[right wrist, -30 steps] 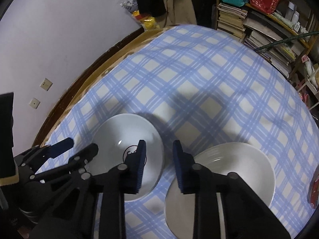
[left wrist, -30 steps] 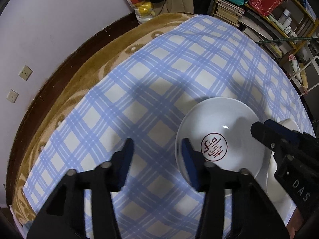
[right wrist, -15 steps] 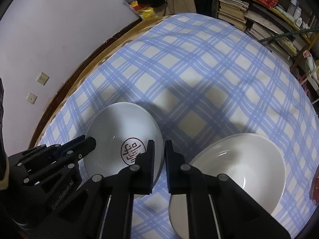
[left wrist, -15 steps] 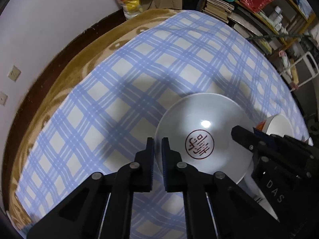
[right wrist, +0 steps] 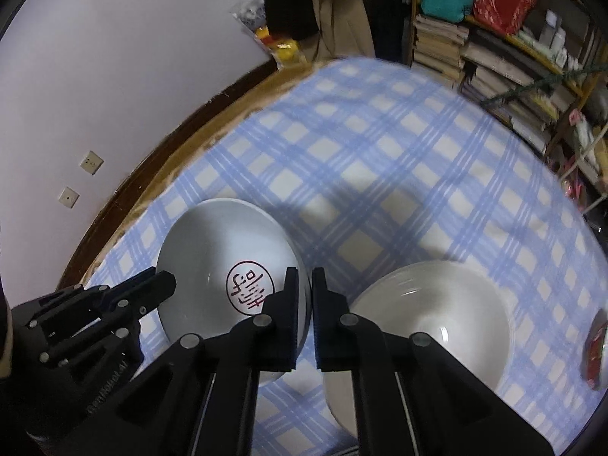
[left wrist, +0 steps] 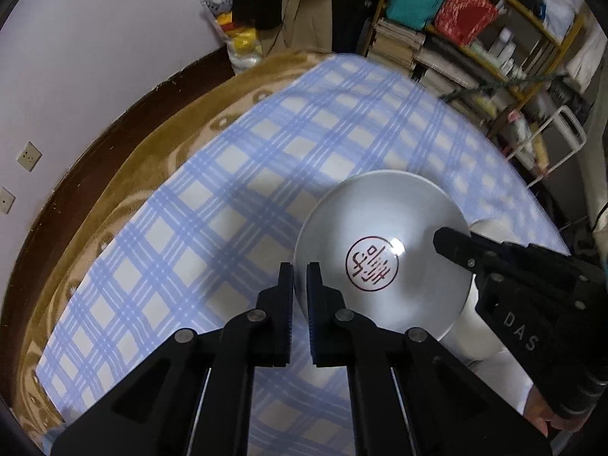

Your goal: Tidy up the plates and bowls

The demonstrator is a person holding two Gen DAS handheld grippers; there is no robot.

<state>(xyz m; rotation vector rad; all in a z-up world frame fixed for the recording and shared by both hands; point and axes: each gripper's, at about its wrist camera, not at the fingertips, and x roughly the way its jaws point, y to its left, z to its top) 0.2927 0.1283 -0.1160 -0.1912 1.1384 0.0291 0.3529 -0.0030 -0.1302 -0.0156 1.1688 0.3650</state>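
In the left wrist view, the left tongs (left wrist: 300, 277) are clenched on the near-left rim of a white plate with a red seal mark (left wrist: 380, 262), held tilted above the blue checked tablecloth (left wrist: 212, 209). The right tongs (left wrist: 452, 239) are seen at the plate's right edge, with a white bowl (left wrist: 478, 326) partly hidden behind the plate

In the right wrist view, the right tongs (right wrist: 305, 285) are clenched on the sealed plate's (right wrist: 224, 254) right rim; the bowl (right wrist: 437, 315) lies just right of that plate on the tablecloth (right wrist: 380, 174)
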